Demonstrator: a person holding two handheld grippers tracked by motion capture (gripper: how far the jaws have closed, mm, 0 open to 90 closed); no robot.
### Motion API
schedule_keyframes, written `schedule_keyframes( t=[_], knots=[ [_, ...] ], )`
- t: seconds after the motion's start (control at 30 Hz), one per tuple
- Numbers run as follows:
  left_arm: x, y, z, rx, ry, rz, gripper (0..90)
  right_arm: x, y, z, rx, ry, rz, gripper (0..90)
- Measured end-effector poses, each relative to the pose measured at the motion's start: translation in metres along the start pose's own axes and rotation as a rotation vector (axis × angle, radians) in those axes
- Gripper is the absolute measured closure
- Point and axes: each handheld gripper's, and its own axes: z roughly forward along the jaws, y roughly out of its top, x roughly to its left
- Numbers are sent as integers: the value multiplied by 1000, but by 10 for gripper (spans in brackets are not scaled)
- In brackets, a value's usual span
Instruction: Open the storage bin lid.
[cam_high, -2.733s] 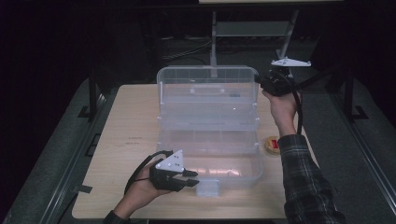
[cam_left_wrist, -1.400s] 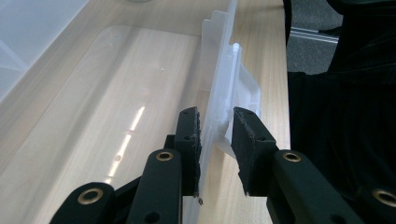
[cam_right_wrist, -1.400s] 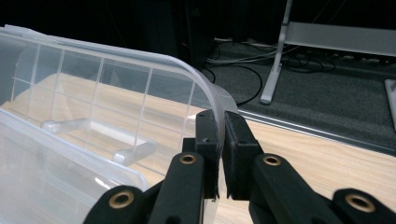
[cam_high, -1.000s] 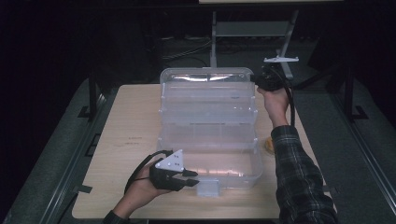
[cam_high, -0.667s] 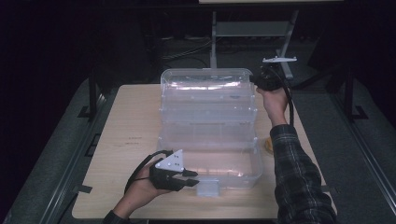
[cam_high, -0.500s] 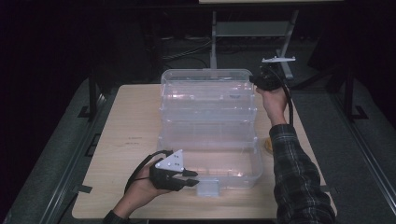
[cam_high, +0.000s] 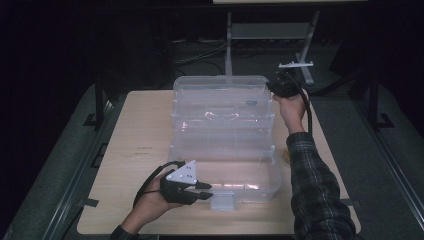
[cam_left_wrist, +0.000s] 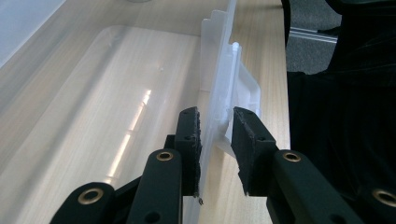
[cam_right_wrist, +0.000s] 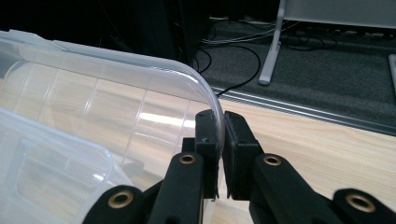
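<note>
Clear plastic is what I am seeing from the high view: a see-through box (cam_high: 223, 131) is sitting in the middle of the wooden table (cam_high: 135, 145), my left gripper (cam_high: 205, 190) is holding its near edge by the latch tab (cam_high: 222, 201), and my right gripper (cam_high: 273, 86) is holding its far right corner. In the left gripper view, my two black jaws are pinching the thin near wall (cam_left_wrist: 217, 119) of the box between them. In the right gripper view, my jaws are squeezing tight on the curved rim (cam_right_wrist: 205, 93) of the box.
</note>
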Motion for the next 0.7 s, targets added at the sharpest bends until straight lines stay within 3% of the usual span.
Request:
schedule_keyframes(
  t=[0.7],
  knots=[
    [0,0,0,2,-2,2,719,-5,-7,20,45,-16,16,853]
  ],
)
